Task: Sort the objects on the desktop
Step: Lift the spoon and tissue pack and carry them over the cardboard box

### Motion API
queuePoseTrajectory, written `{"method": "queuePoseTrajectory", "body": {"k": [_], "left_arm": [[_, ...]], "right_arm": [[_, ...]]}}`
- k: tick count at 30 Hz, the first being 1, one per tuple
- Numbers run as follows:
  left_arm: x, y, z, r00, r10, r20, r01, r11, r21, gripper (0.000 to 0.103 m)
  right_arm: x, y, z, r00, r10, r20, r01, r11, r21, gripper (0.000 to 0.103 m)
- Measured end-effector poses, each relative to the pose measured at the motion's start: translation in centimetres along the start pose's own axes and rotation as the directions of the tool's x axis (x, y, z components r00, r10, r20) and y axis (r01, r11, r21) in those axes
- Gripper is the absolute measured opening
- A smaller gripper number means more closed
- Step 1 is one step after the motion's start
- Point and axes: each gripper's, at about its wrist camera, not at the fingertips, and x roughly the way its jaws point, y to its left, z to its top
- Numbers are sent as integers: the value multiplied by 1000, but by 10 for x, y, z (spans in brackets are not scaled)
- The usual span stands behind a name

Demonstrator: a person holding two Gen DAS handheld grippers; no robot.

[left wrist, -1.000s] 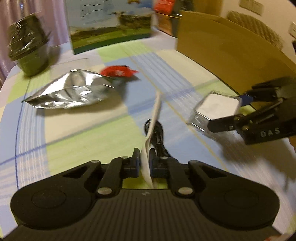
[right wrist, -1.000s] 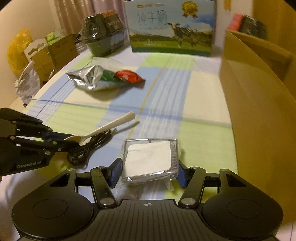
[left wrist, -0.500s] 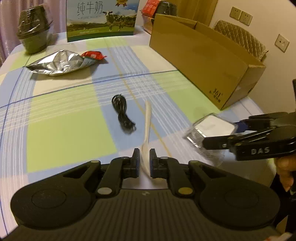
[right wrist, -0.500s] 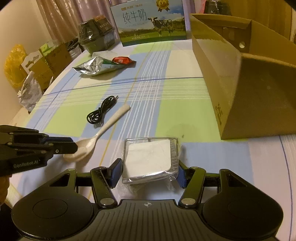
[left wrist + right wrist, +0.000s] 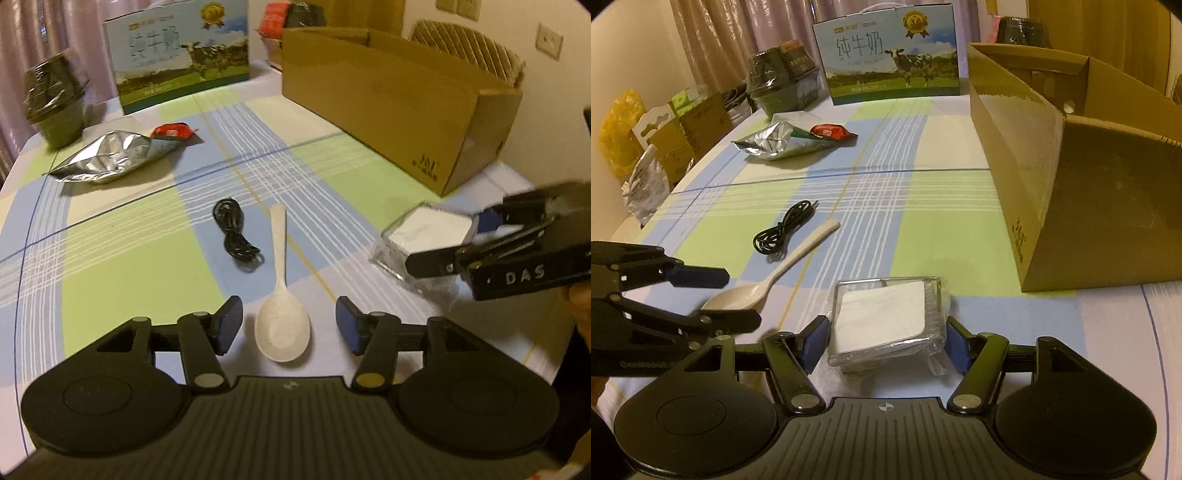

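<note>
A cream spoon (image 5: 283, 328) lies flat on the checked tablecloth, bowl up, between the fingers of my left gripper (image 5: 288, 326). The jaws are opening and neither pad touches it. In the right wrist view that left gripper (image 5: 727, 297) straddles the spoon (image 5: 798, 258) at the left. A clear-wrapped box with a white top (image 5: 886, 321) stands on the cloth between the blue pads of my right gripper (image 5: 885, 341). Its jaws are opening too, the pads just off the box's sides. The left wrist view shows the right gripper (image 5: 454, 242) around the box (image 5: 428, 232).
A coiled black cable (image 5: 234, 236) lies just beyond the spoon. A foil bag (image 5: 107, 158) and a red packet (image 5: 171, 131) lie further back. An open cardboard box (image 5: 1052, 184) fills the right side. A milk carton (image 5: 886, 55) and dark bowls (image 5: 783, 85) stand at the back.
Both grippers drew back toward the near table edge with their loads. The left jaws opened and the spoon, gripped on edge before, now lies flat. The right jaws stand slightly wider.
</note>
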Motion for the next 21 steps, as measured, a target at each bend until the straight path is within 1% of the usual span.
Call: {"method": "queuePoseTrajectory", "body": {"k": [2,5,7,8,10,13,15,21], "left_arm": [[5,-3,-1,1000,5,-11,-5,1000,16,49],[9,-1,-3,1000,-1,-21,1,1000,0,47],[11,3,-4,1000,5,-29,-6,999,-34,43],[12,6,-4,999,0,-35,-2,999,-54,37],[12,9,-4,999,0,-36,-3,998,-70,35],[11,7,-5,999,17,-34,-18,999,-43,31],[11,6,-6,999,15,-32,-16,999,-36,28],[10,6,-6,999,17,-32,-18,999,-39,28]], "right_arm": [[1,-2,0,1000,-6,5,6,1000,2,65],[1,-1,1,1000,-12,16,12,1000,-4,68],[1,0,0,1000,-18,21,18,1000,-18,72],[2,1,0,1000,-20,23,21,999,-24,74],[2,2,0,999,-20,29,21,999,-30,78],[3,3,0,999,-15,29,16,999,-31,79],[4,4,0,1000,-15,27,15,999,-33,80],[4,6,0,999,-12,29,13,999,-38,80]]}}
